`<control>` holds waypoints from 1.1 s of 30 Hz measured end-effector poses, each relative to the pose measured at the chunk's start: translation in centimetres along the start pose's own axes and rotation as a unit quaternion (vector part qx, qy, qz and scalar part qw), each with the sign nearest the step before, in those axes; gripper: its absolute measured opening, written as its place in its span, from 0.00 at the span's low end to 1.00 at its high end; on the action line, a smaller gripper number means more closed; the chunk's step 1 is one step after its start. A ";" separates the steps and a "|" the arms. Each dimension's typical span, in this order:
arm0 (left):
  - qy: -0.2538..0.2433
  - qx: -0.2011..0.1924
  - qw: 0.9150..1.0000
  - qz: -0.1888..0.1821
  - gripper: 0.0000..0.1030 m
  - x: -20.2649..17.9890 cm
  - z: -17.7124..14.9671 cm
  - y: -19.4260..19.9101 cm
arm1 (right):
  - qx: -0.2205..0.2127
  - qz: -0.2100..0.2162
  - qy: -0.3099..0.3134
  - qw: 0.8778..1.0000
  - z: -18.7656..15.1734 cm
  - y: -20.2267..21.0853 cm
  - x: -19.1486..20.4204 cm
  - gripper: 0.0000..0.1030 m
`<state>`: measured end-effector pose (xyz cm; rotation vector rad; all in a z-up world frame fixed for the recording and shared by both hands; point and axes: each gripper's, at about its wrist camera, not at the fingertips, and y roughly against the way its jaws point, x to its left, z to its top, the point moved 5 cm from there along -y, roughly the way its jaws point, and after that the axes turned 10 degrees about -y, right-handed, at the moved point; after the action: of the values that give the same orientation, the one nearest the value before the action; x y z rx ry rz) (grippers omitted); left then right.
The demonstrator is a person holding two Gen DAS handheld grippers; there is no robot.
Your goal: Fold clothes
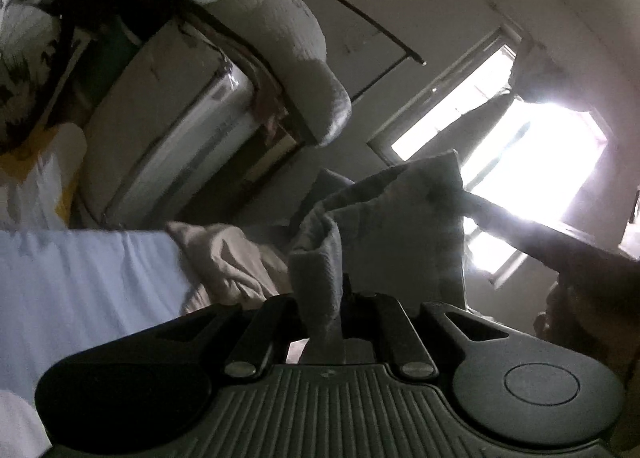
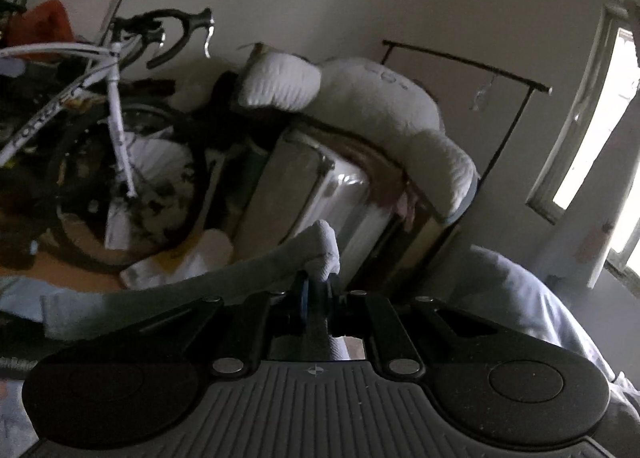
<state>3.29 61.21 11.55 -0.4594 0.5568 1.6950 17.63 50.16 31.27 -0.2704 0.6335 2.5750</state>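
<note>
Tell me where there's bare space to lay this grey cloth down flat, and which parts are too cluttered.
The clearest patch is the pale blue sheet, bare from the frame's left edge up to the crumpled beige garment. Beyond it is crowded: the stacked white bedding, the suitcase beneath it and the bicycle. Both grippers, left and right, hold the grey cloth.

The black two-finger left gripper (image 1: 320, 298) is tilted upward, its jaws clamped on cloth; the black two-finger right gripper (image 2: 318, 290) (likewise angled up) is pinched closed on cloth.
</note>
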 end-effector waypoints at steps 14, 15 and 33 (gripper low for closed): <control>0.023 0.114 0.992 0.048 0.08 8.8 -8.0 -9.1 | 0.097 -0.033 0.014 0.995 -8.3 -14.8 3.3 0.10; 0.025 0.123 0.991 0.051 0.08 9.2 -8.7 -9.5 | 0.104 -0.032 0.016 0.994 -9.0 -15.5 3.6 0.10; 0.068 0.122 0.986 0.087 0.77 12.7 -10.0 -7.6 | 0.099 0.026 -0.107 0.989 -7.0 -10.2 2.8 0.84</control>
<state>8.31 66.44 -4.77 -0.3585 0.9152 1.7411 20.75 55.90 20.41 0.0873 0.8158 2.5207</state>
